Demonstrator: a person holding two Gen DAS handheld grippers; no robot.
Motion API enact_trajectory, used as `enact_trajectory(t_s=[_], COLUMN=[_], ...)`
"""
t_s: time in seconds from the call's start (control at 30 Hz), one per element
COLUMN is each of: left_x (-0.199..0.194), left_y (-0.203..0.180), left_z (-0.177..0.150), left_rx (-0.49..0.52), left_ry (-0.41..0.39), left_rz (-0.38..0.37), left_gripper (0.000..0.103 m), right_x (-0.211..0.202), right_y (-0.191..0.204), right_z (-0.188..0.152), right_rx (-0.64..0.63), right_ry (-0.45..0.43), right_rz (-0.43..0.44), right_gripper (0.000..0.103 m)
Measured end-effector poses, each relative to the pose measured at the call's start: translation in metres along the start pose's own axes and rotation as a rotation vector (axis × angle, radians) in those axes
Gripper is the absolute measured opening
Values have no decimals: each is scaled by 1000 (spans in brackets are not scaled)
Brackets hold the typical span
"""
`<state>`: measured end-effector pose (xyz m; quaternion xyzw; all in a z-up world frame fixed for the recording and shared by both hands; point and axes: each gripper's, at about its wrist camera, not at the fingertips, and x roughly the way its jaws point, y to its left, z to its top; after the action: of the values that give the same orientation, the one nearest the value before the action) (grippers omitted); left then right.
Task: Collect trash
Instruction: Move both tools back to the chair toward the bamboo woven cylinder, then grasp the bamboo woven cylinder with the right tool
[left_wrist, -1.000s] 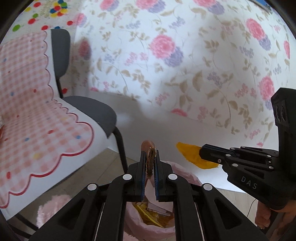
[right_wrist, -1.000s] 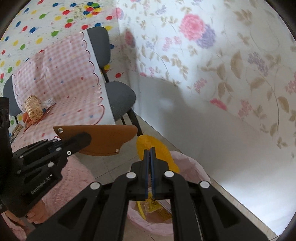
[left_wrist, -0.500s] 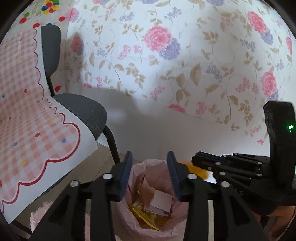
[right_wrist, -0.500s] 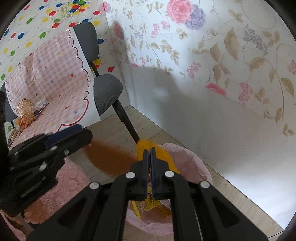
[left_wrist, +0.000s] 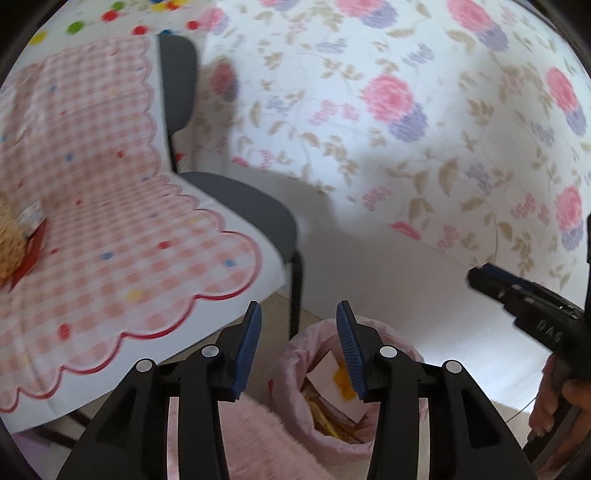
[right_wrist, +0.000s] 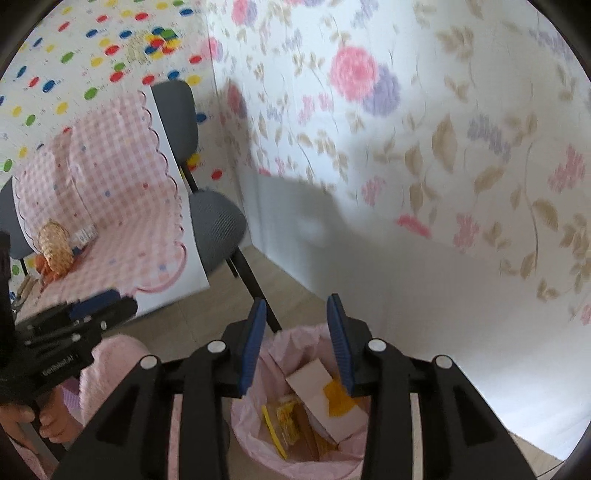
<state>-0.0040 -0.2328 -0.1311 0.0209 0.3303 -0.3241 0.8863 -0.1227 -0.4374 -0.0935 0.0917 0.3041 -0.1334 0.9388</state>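
A bin lined with a pink bag (left_wrist: 291, 354) (right_wrist: 280, 343) stands on the floor below both grippers. It holds a white card (left_wrist: 325, 373) (right_wrist: 310, 376), an orange peel piece (left_wrist: 343, 376) (right_wrist: 338, 400) and yellow wrappers (right_wrist: 284, 417). My left gripper (left_wrist: 298, 347) is open and empty above the bin; it also shows at the left of the right wrist view (right_wrist: 96, 302). My right gripper (right_wrist: 296, 339) is open and empty above the bin; it shows at the right of the left wrist view (left_wrist: 484, 275).
A grey chair (left_wrist: 251, 214) (right_wrist: 218, 225) stands left of the bin by the floral wall. A table with a pink checked cloth (left_wrist: 110, 240) (right_wrist: 122, 206) carries a woven basket (right_wrist: 55, 247). A pink fluffy cushion (left_wrist: 258, 439) lies beside the bin.
Both grippers opened. The left one dropped its brown piece and the right one dropped the orange peel into the bin. Both views swung a little toward the table.
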Motion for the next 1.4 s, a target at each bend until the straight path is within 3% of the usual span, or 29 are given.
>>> enact_trajectory(t_s=[0.37, 0.53, 0.9, 1.0, 1.07, 1.4], left_x=[-56, -80, -140, -151, -159, -160], left_y=[72, 116, 215, 239, 254, 309], left_z=[9, 6, -11, -12, -12, 3], left_rx=[-118, -197, -358, -389, -421, -451], left_ry=[-72, -93, -85, -78, -85, -51], left_rz=[151, 285, 522, 553, 582, 663], left_gripper=[44, 54, 56, 59, 68, 71], right_x=[19, 35, 66, 75, 78, 116], right_y=[68, 126, 228, 256, 273, 361], right_z=[15, 24, 41, 46, 49, 62], right_rx=[-92, -192, -314, -338, -368, -474], right_ry=[12, 40, 85, 107, 110, 160], right_rz=[129, 231, 435, 493, 516, 623], right_gripper=[34, 34, 34, 44, 50, 58])
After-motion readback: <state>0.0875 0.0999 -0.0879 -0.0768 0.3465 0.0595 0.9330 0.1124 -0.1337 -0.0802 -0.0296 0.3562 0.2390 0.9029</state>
